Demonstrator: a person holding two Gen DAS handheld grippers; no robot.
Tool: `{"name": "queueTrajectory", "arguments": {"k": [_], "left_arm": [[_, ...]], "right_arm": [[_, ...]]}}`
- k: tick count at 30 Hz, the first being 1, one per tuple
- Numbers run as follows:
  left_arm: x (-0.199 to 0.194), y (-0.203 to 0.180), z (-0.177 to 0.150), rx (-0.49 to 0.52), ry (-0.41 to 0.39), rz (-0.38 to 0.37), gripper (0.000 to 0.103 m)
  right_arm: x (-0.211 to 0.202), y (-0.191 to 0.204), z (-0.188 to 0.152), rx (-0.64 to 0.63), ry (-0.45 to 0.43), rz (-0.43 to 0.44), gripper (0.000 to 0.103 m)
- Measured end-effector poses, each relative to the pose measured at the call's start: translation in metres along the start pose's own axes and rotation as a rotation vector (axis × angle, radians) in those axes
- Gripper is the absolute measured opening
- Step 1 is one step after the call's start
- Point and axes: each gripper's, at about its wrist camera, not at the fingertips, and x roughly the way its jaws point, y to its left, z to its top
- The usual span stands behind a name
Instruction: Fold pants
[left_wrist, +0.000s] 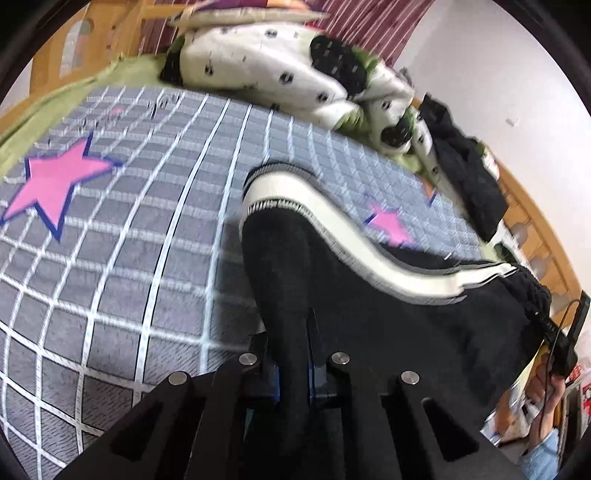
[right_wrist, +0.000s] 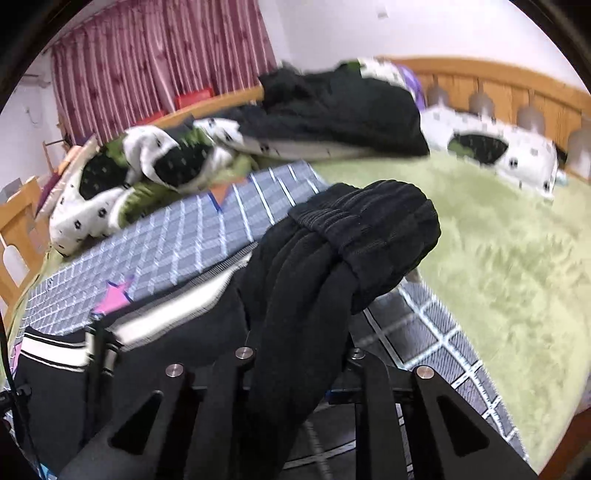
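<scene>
The pants (left_wrist: 369, 295) are black with a white side stripe (left_wrist: 332, 229). They hang stretched between my two grippers above a grey grid blanket with pink stars (left_wrist: 110, 221). My left gripper (left_wrist: 288, 343) is shut on the black cloth near the cuff end. My right gripper (right_wrist: 299, 350) is shut on the bunched elastic waistband (right_wrist: 369, 229), which drapes over it. The striped leg (right_wrist: 166, 317) runs off to the left in the right wrist view. The fingertips of both grippers are buried in the cloth.
A white, black and green duvet (left_wrist: 277, 74) is piled at the blanket's far side, with dark clothes (left_wrist: 469, 177) beside it. A green fuzzy sheet (right_wrist: 498, 240) covers the bed to the right. A wooden bed frame (right_wrist: 498, 85) and red curtain (right_wrist: 159, 66) stand behind.
</scene>
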Motion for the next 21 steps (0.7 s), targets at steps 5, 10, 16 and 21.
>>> {"name": "queueTrajectory", "arguments": {"k": [5, 10, 16, 21], "left_arm": [[-0.041, -0.019, 0.038, -0.019, -0.078, -0.083, 0.009], [-0.091, -0.012, 0.067, 0.022, -0.163, -0.065, 0.009], [-0.131, 0.056, 0.074, -0.003, -0.181, 0.079, 0.009], [-0.091, 0.137, 0.04, -0.112, -0.064, 0.144, 0.01]], "right_arm": [[-0.047, 0.046, 0.024, -0.043, -0.115, 0.028, 0.014], [-0.096, 0.096, 0.038, -0.064, -0.233, 0.123, 0.013], [-0.106, 0.141, 0.044, -0.028, -0.219, 0.292, 0.013], [-0.032, 0.157, 0.006, -0.099, 0.005, 0.259, 0.014]]}}
